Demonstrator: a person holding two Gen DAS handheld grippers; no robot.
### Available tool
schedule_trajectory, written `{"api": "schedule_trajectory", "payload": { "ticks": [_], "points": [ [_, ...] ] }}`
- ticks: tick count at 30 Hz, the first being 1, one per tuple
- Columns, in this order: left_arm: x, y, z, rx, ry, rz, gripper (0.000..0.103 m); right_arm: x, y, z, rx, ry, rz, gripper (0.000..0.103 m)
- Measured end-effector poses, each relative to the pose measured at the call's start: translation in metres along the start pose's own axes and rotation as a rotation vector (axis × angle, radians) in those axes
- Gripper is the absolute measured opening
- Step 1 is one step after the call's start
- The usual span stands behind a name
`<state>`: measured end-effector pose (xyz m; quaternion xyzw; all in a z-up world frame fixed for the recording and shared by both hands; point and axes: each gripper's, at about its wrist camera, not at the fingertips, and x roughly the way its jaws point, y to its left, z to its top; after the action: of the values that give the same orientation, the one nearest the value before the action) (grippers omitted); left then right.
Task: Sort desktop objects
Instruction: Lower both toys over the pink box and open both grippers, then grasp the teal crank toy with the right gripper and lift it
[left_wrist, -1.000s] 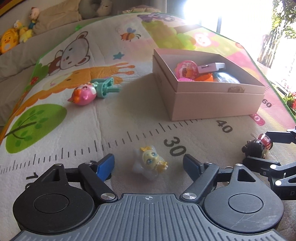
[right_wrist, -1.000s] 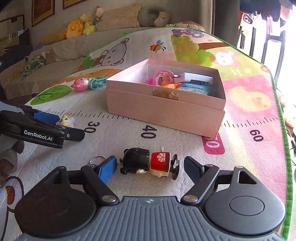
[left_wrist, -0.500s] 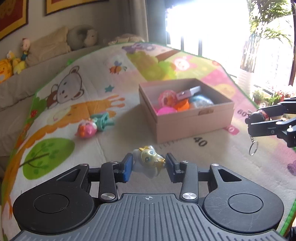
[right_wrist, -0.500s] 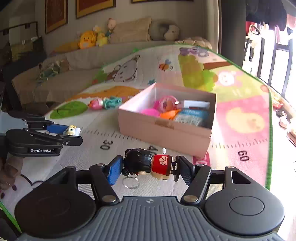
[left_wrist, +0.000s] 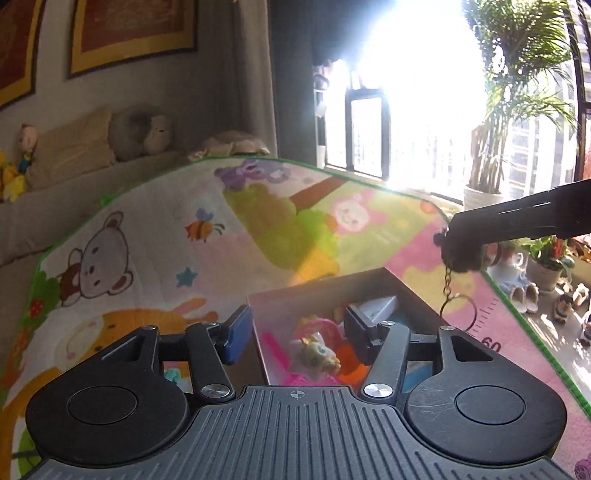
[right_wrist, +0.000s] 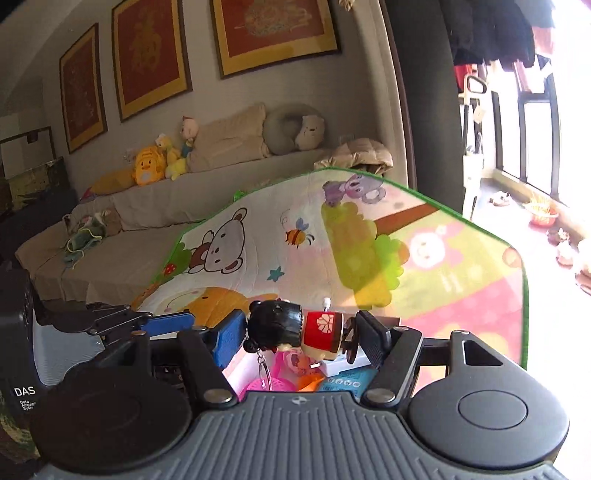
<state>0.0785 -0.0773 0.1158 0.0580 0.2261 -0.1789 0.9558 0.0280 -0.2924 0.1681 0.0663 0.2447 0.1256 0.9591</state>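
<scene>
My left gripper (left_wrist: 297, 332) hangs over the pink cardboard box (left_wrist: 314, 295), its jaws opening. The little yellow-haired figurine (left_wrist: 314, 354) is between and below the pads, untouched by them, over the toys in the box. My right gripper (right_wrist: 299, 338) is shut on the black-haired doll in red (right_wrist: 291, 328), which lies sideways between the pads; the jaws are just starting to open. A keyring (right_wrist: 264, 373) dangles from the doll above the box contents. In the left wrist view the right gripper (left_wrist: 465, 247) holds the doll above the box's right side, its keyring (left_wrist: 458, 314) hanging down.
The colourful play mat (left_wrist: 147, 240) lies under the box, green-edged at the right. A teal toy (left_wrist: 171, 374) shows below my left finger. A sofa with plush toys (right_wrist: 147, 168) runs along the back. Potted plants (left_wrist: 546, 258) stand by the bright window.
Both grippers shut on their toys, rose from the mat and moved over the box. The left jaws have since opened and the figurine sits lower between them. The right still holds the doll.
</scene>
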Motion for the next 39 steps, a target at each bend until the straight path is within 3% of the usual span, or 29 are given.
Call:
{"api": "schedule_trajectory", "payload": {
  "ticks": [1, 4, 11, 17, 22, 27, 33, 34, 39],
  "points": [
    [-0.004, 0.010, -0.007, -0.026, 0.008, -0.001, 0.076, 0.007, -0.002, -0.002, 0.019, 0.010, -0.003, 0.069],
    [-0.025, 0.029, -0.042, -0.035, 0.016, 0.037, 0.092, 0.014, -0.005, -0.011, 0.021, 0.018, -0.005, 0.074],
    [-0.047, 0.062, -0.121, -0.037, 0.142, 0.184, 0.096, 0.040, 0.013, -0.014, 0.004, 0.082, -0.010, 0.078],
    [-0.059, 0.091, -0.134, -0.128, 0.130, 0.242, 0.100, 0.095, 0.072, -0.006, -0.004, 0.195, 0.103, 0.084],
    [-0.057, 0.106, -0.141, -0.201, 0.140, 0.251, 0.100, 0.182, 0.138, -0.012, -0.021, 0.381, 0.168, 0.086],
    [-0.061, 0.114, -0.147, -0.236, 0.141, 0.249, 0.101, 0.259, 0.179, -0.025, -0.050, 0.434, 0.098, 0.086],
    [-0.063, 0.119, -0.148, -0.265, 0.138, 0.247, 0.101, 0.317, 0.177, -0.033, -0.021, 0.452, 0.013, 0.086],
    [-0.063, 0.120, -0.148, -0.265, 0.137, 0.248, 0.101, 0.321, 0.177, -0.036, -0.033, 0.453, -0.002, 0.086],
    [-0.068, 0.118, -0.149, -0.252, 0.130, 0.239, 0.101, 0.316, 0.183, -0.046, -0.112, 0.513, 0.054, 0.056]
  ]
}}
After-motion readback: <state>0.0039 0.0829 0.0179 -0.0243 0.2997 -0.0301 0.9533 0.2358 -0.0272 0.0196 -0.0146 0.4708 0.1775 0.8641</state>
